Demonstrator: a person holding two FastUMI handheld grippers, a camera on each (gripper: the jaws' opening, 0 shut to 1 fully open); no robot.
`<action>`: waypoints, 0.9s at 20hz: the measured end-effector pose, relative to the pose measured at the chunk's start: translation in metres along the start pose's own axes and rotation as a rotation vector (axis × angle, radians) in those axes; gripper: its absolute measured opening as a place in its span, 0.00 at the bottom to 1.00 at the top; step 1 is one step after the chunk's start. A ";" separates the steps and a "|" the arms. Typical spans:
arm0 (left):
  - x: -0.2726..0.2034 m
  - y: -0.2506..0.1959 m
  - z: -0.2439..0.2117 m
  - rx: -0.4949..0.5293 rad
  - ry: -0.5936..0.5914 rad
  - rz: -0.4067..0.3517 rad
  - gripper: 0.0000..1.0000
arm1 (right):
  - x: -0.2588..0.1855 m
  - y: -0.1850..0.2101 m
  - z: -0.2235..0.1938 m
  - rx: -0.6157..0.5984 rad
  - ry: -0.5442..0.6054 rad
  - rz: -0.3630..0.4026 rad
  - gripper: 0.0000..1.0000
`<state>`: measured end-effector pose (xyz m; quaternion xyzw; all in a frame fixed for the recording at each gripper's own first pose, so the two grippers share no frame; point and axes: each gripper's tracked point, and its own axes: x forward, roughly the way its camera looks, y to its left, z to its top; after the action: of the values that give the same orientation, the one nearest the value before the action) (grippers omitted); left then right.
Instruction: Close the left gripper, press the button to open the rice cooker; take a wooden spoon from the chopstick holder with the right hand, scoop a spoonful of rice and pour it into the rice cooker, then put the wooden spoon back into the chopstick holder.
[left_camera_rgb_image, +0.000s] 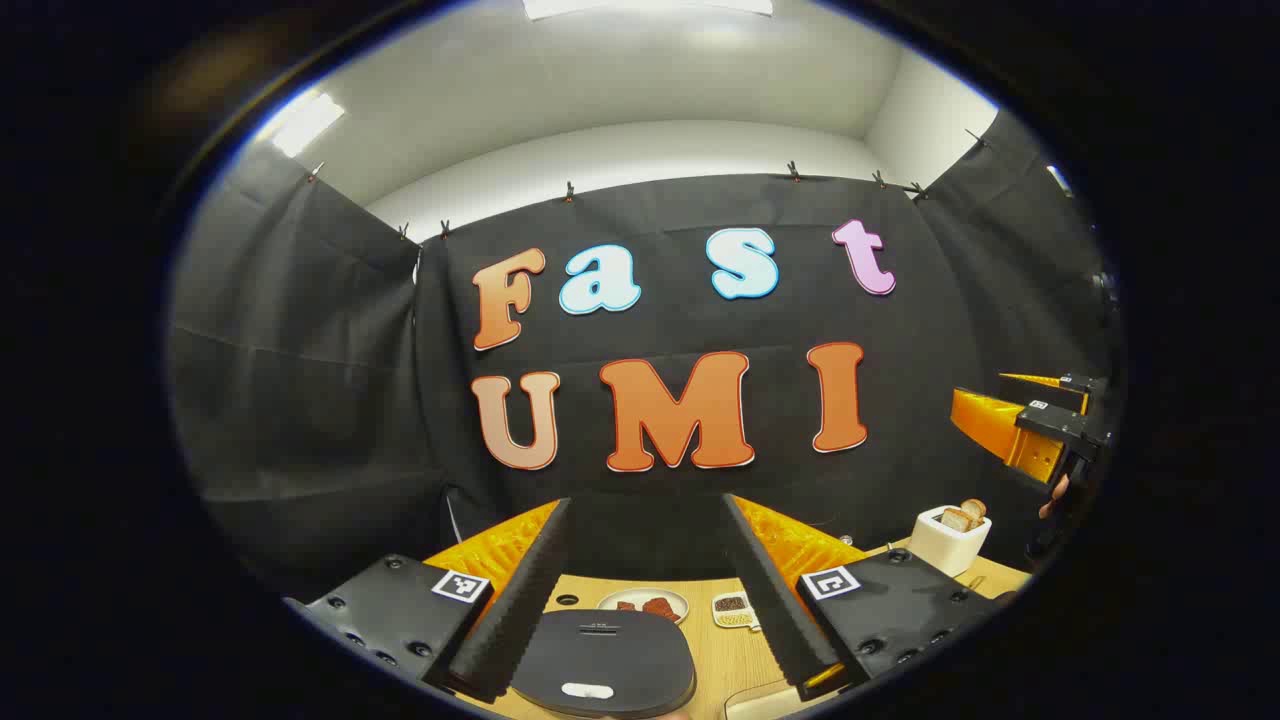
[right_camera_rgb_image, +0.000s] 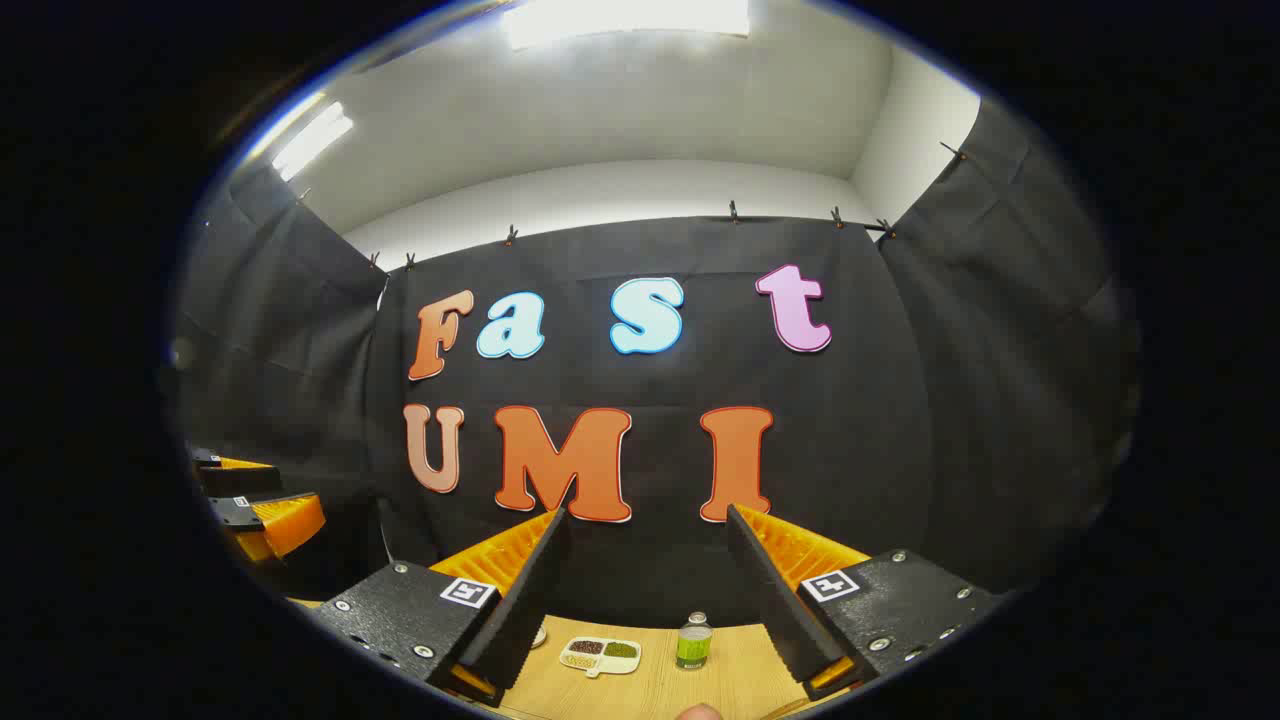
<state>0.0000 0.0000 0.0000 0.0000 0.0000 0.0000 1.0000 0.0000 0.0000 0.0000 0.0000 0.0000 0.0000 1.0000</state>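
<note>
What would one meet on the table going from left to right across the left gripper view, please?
Rice cooker, closed, then the round plate, then the small divided dish, then the white chopstick holder towards the right edge.

In the left gripper view, the rice cooker (left_camera_rgb_image: 605, 660) sits on the table (left_camera_rgb_image: 735, 665) nearest the camera. Behind it lies a plate (left_camera_rgb_image: 650, 604), and a divided dish (left_camera_rgb_image: 732, 610) lies just right of the plate. The chopstick holder (left_camera_rgb_image: 950, 540) stands farther right. In the right gripper view, a jar (right_camera_rgb_image: 693, 642) stands right of the same divided dish (right_camera_rgb_image: 601, 653).
</note>
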 end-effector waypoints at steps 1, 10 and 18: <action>0.000 -0.001 -0.001 -0.001 -0.001 -0.002 1.00 | 0.001 0.001 0.000 0.002 0.000 -0.003 0.95; -0.001 0.000 -0.002 -0.019 0.005 -0.011 1.00 | -0.006 0.008 -0.002 -0.020 0.012 -0.006 0.95; -0.003 -0.001 -0.004 -0.021 0.011 -0.033 0.98 | -0.009 0.007 -0.004 -0.022 0.026 -0.021 0.95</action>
<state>-0.0026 -0.0012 -0.0036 -0.0106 0.0056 -0.0166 0.9998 -0.0088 0.0065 -0.0041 -0.0108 0.0128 -0.0103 0.9998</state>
